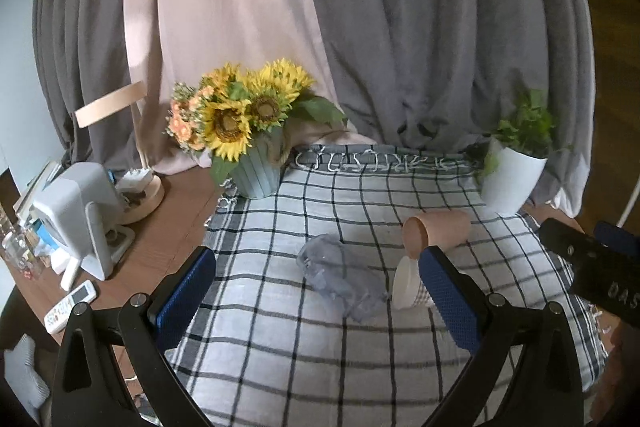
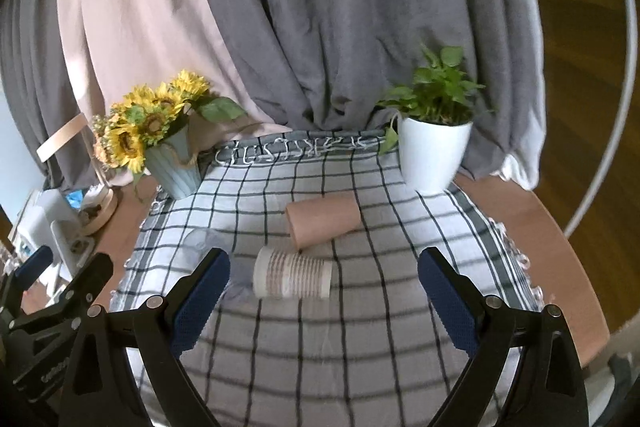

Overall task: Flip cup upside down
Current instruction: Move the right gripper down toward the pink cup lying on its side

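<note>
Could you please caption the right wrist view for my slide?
Open right tongs hover over three cups lying sideways on a checked cloth.

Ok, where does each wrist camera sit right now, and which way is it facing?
Left wrist: above the table's left-front, looking over the checked tablecloth at the clear plastic cup lying on its side; the open left gripper and the right gripper's black body show.
Right wrist: further right, looking at the ribbed white paper cup lying on its side; the open right gripper and the left gripper's body show.
Shared: terracotta-coloured tumbler, sunflower bouquet, white-potted green plant.
</note>
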`<state>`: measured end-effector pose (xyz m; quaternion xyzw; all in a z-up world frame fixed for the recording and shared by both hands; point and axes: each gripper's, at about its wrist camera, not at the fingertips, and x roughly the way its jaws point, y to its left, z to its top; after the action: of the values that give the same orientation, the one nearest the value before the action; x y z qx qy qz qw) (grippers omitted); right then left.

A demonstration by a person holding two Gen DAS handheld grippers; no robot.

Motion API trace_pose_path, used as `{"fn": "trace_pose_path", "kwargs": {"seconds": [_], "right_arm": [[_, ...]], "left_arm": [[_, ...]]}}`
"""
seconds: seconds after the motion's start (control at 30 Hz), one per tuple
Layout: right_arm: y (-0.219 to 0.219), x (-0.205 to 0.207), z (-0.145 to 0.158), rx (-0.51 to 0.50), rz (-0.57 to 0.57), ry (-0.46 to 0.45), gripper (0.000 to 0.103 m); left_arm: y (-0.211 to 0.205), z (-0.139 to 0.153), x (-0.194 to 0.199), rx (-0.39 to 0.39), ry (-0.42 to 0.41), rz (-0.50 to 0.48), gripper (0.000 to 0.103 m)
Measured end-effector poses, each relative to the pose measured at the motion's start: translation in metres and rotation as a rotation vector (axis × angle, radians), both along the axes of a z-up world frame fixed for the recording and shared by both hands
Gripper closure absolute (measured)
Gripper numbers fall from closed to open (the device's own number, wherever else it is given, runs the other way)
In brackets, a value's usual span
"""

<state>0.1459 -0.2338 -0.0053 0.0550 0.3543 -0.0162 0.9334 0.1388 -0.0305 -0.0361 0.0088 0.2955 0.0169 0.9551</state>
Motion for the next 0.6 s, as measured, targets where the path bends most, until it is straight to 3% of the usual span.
{"fn": "trace_pose_path", "kwargs": {"seconds": [0.27,0.6], "right_arm": [[-0.017,0.081,-0.019,0.077,0.013,0.107,0.008],[-0.019,0.151,-0.043,0.158,-0.076,0.215,0.008]], "left_arm": [[-0.015,0.008,0.058,0.031,0.025,0.005,0.0],[-0.019,0.009,0.132,0.094,0.066,-0.113,0.0]]}}
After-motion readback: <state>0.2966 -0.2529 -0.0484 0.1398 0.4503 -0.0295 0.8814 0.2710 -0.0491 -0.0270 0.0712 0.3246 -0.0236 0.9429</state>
